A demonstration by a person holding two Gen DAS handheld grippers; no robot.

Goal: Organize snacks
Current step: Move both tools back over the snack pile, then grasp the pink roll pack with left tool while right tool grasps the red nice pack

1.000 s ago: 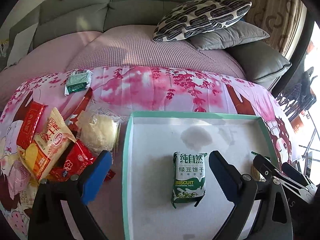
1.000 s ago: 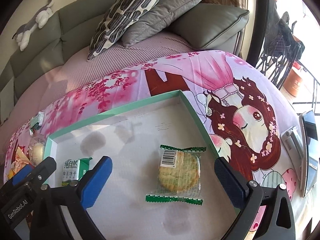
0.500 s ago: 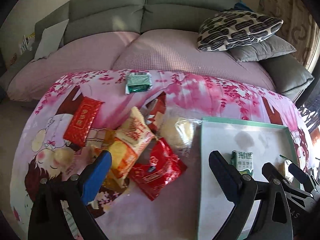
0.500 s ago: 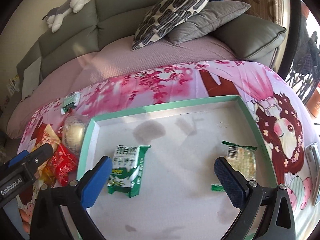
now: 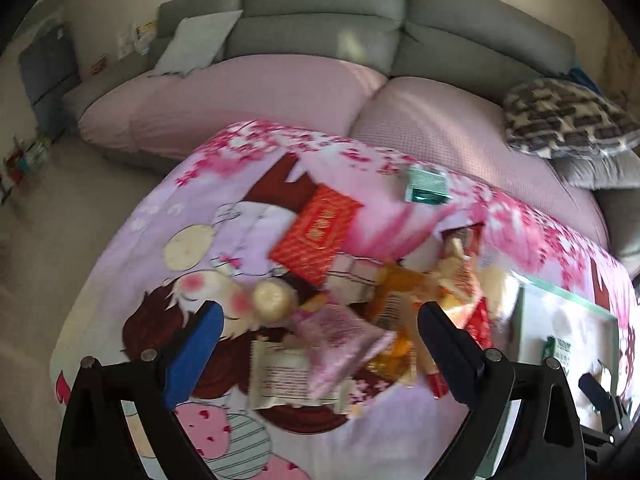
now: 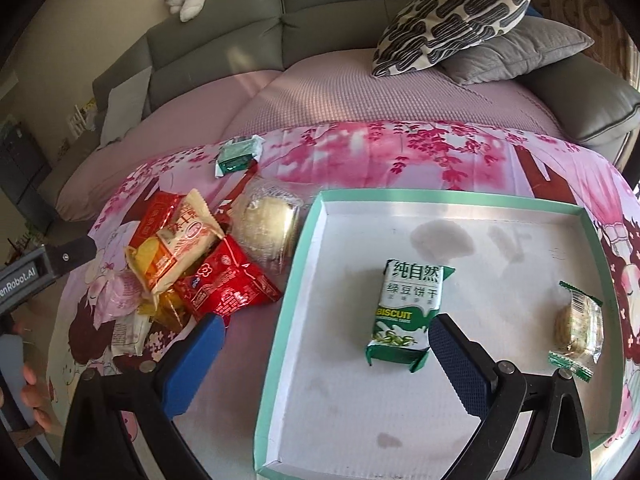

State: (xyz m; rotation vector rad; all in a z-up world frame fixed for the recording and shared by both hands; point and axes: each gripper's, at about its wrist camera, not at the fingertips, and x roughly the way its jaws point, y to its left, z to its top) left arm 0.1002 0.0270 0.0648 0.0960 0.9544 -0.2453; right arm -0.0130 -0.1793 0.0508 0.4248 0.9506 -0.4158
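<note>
Now | green pack (image 6: 409, 309): "BISCUIT" | tray (image 6: 448, 196) | left handle: "enRobot.AI"

Tray (image 6: 316, 216) floor mostly bare: only biscuit pack (image 6: 408, 308) mid-tray and round cookie (image 6: 578, 322) by right wall. Wide clear lane between them. Left of tray, snack pile (image 6: 188, 264) crowded, packets overlapping, bun (image 6: 266, 226) close against tray wall. Green packet (image 6: 236, 154) apart, open cloth (image 6: 400, 156) around it.

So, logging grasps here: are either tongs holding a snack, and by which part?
Nothing is held. Left tongs and right tongs are both open and empty.
</note>
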